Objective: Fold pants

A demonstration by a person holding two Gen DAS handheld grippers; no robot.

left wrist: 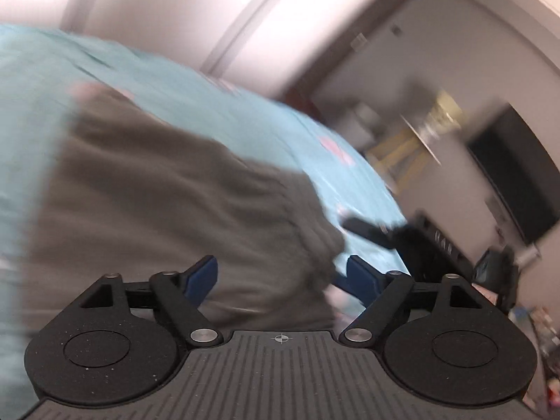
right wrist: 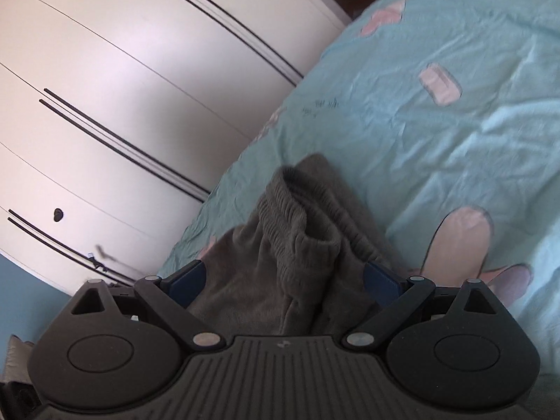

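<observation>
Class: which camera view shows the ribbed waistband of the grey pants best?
The right wrist view: the waistband is sharp and central there. In the left wrist view the pants are motion-blurred, and no waistband can be made out.

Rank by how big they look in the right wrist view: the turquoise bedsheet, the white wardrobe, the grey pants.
1. Turquoise bedsheet and white wardrobe: each covers a similar big share, too close to rank.
2. Grey pants: smallest, though lying nearest the camera.
</observation>
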